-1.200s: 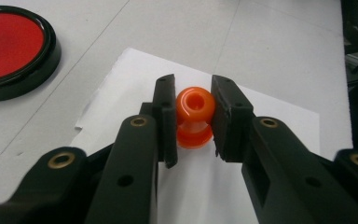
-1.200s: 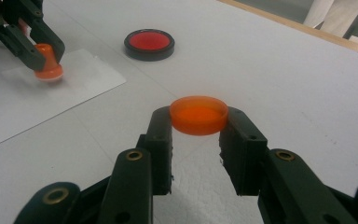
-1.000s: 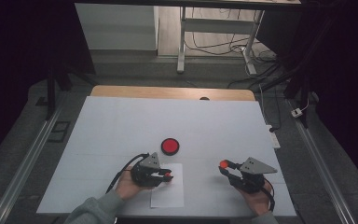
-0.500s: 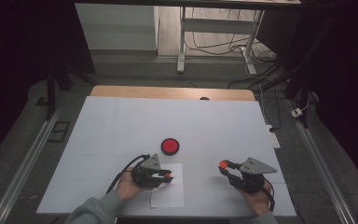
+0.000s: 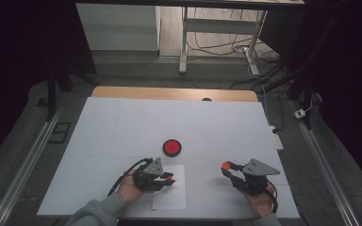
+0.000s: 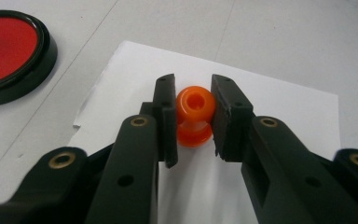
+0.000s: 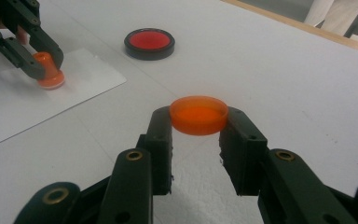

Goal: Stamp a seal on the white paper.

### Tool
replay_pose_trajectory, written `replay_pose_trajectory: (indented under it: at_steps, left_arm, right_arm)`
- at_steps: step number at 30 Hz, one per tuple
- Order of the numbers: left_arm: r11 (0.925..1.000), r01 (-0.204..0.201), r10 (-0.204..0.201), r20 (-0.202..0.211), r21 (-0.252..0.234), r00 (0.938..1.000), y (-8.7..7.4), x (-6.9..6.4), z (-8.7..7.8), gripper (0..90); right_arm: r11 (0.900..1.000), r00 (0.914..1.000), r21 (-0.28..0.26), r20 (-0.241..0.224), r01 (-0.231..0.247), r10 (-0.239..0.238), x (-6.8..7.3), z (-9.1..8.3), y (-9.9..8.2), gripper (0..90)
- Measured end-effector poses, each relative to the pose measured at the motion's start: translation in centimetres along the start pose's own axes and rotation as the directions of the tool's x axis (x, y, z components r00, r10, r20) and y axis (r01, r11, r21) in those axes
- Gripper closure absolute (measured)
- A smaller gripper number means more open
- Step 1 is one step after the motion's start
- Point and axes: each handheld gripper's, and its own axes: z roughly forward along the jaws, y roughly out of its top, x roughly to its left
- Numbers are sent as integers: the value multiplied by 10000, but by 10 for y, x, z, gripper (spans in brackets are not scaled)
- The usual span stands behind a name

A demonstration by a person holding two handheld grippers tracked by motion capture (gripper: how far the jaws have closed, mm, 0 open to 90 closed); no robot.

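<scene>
- Left gripper (image 5: 168, 179) sat low at the near-left of the table, jaws clamped on a small orange stamp (image 6: 195, 115); in the left gripper view the pads pinched its round knob from both sides, its wider base down on the white paper sheet (image 5: 169, 197).
- Stamp looked like small hard plastic, light and stiff, likely smooth and a bit slippery; the waist between knob and base was the safest place to hold, and the knob could pop out if squeezed off-centre.
- Paper was thin and loose on the table, so it could probably slide or lift with the stamp if the stamp was dragged.
- Red ink pad (image 5: 172, 147), a round black-rimmed dish, lay just beyond the paper, near the left gripper but apart from it; nothing stood between it and the stamp.
- Right gripper (image 5: 225, 168) hovered at the near-right, well apart from the left, jaws closed on a shallow orange cap (image 7: 198, 114), gripped by its rim from two sides and held above the table (image 5: 122, 122).
- Cap looked thin-walled, light, maybe slightly flexible; a hard squeeze could deform it, and the edge grip was shallow, so it could tip.
- Table surface between the two grippers was bare white; nothing blocked the path for bringing cap and stamp together.
</scene>
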Motion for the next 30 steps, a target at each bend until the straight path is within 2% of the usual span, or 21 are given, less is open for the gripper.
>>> replay_pose_trajectory:
  at_steps: [4,10,17,22,30]
  left_arm:
    - [9999,-20,18,-171,-133,9999,-2,-3,0,730]
    - [9999,-149,150,-393,23,9991,-1,-6,0,732]
    - [9998,20,-11,-499,176,9988,1,-7,0,733]
    - [9998,-58,70,-657,196,9978,1,-10,0,733]
    - [10000,6,-3,-613,54,9981,-1,-9,0,734]
  right_arm:
    - [10000,10000,-6,6,-29,29,0,0,0,647]
    - [10000,10000,16,15,-13,13,1,-1,0,648]
    - [10000,10000,23,20,-32,32,1,-1,0,647]
    - [10000,10000,51,51,32,-33,1,-1,0,647]
    - [10000,10000,63,40,41,-41,1,-1,0,647]
